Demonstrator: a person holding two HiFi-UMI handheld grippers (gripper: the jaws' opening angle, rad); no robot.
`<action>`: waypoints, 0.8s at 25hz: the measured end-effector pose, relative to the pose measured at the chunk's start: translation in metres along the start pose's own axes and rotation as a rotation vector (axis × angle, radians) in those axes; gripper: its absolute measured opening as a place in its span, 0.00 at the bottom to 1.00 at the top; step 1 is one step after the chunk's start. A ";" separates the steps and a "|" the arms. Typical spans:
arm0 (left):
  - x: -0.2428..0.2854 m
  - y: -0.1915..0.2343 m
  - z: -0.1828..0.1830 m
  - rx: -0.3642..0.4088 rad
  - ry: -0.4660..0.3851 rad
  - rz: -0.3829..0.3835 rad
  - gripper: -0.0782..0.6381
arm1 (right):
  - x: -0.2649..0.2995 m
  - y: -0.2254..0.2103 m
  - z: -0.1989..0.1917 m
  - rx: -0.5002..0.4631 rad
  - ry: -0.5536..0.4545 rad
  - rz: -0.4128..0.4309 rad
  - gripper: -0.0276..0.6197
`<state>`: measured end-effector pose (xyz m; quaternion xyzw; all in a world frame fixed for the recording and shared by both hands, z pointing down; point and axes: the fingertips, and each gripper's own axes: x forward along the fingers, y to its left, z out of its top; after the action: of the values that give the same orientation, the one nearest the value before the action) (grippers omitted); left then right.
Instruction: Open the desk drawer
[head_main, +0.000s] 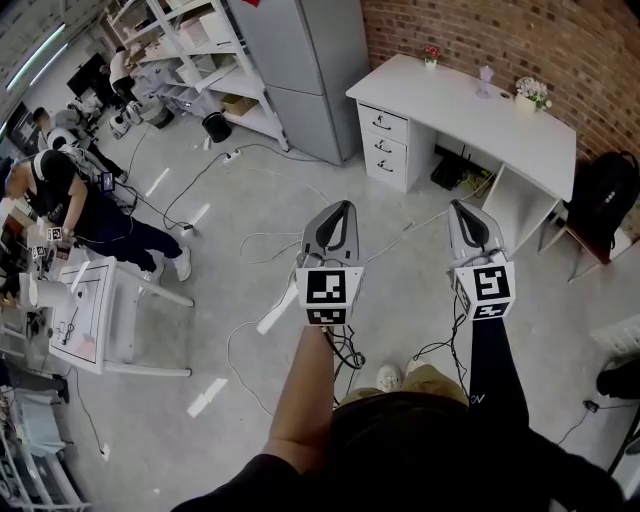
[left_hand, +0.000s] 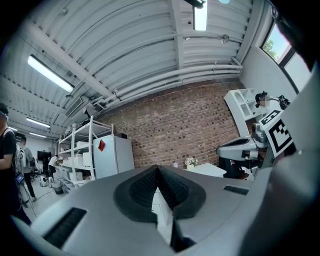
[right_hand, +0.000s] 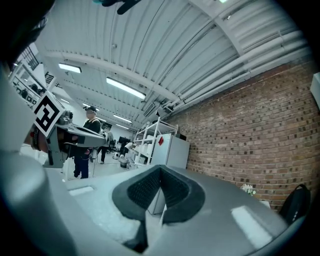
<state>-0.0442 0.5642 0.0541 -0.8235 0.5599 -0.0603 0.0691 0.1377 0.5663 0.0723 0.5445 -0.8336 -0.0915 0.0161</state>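
Desk drawers (head_main: 384, 145): stack of three white fronts, each with a small dark handle, all flush and shut. They sit under the left end of a white desk (head_main: 500, 130) at 1 o'clock in the head view, against the brick wall (head_main: 520, 40). The tabletop carries a few small flower pots (head_main: 531, 94) along its back edge.

Left gripper (head_main: 345, 207) and right gripper (head_main: 459, 208): held side by side, pointing toward 12 to 1 o'clock, well short of the desk. In each gripper view the jaws meet at the tips with nothing between them (left gripper (left_hand: 157, 168), right gripper (right_hand: 160, 170)).

Room to move: open floor (head_main: 300, 190) between grippers and drawers, crossed by loose cables (head_main: 260, 245) at 11 o'clock. A grey cabinet (head_main: 305, 70) stands just beside the drawers on their left, at 12 o'clock. A dark chair (head_main: 610, 200) is at 3 o'clock, past the desk's right end. A small white table (head_main: 100, 310) is at 9 o'clock, well apart.
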 end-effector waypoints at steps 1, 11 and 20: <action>0.000 0.000 -0.001 -0.004 0.002 -0.002 0.12 | 0.000 0.001 0.001 0.005 -0.009 0.009 0.04; 0.005 -0.019 -0.003 0.012 0.000 -0.066 0.12 | 0.006 0.004 -0.016 0.065 0.009 0.068 0.34; 0.040 -0.012 -0.011 -0.008 0.034 -0.057 0.12 | 0.031 -0.026 -0.022 0.156 -0.038 0.022 0.78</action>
<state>-0.0208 0.5310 0.0678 -0.8383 0.5374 -0.0740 0.0544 0.1515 0.5254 0.0872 0.5330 -0.8443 -0.0362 -0.0411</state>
